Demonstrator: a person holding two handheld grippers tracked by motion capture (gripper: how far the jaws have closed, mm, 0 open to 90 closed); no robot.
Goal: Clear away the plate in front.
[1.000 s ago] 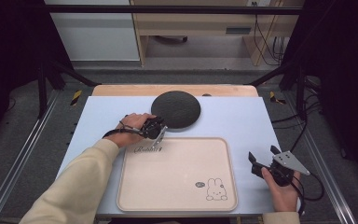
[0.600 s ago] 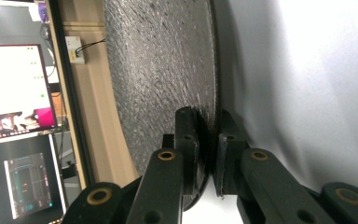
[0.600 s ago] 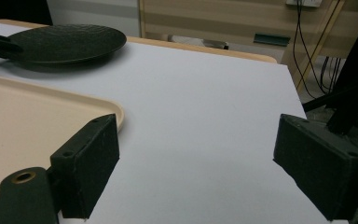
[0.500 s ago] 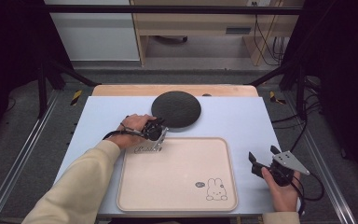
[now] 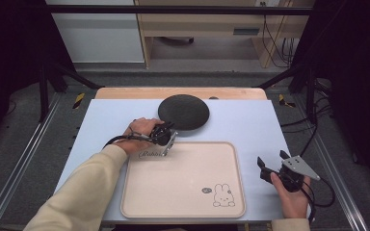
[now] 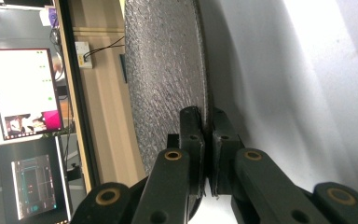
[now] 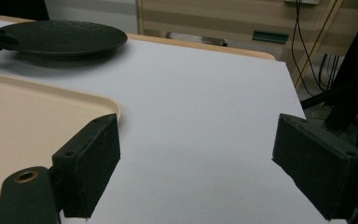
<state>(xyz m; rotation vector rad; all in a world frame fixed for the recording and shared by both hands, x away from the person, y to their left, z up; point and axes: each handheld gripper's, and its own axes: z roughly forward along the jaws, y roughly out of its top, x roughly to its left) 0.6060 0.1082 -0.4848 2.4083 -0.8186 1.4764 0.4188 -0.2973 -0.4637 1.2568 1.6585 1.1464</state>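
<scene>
A dark round textured plate (image 5: 183, 111) lies on the pale table behind a beige tray (image 5: 183, 187). My left gripper (image 5: 169, 129) reaches to the plate's near-left rim from the tray's far-left corner. In the left gripper view the plate (image 6: 168, 70) stands edge-on, and the left gripper (image 6: 205, 114) has just been closing, with its pads now pinching the rim between them. My right gripper (image 5: 271, 160) is held at the table's right, beside the tray, jaws wide apart. Between the right gripper (image 7: 196, 140) jaws lies bare table, with the plate (image 7: 60, 37) far off.
The tray (image 7: 28, 112) bears a rabbit drawing (image 5: 223, 195) near its front right corner and nothing else. The table (image 5: 250, 125) ends in a wooden strip at the back. Metal frame rails run along both sides, and cables trail on the floor at the right.
</scene>
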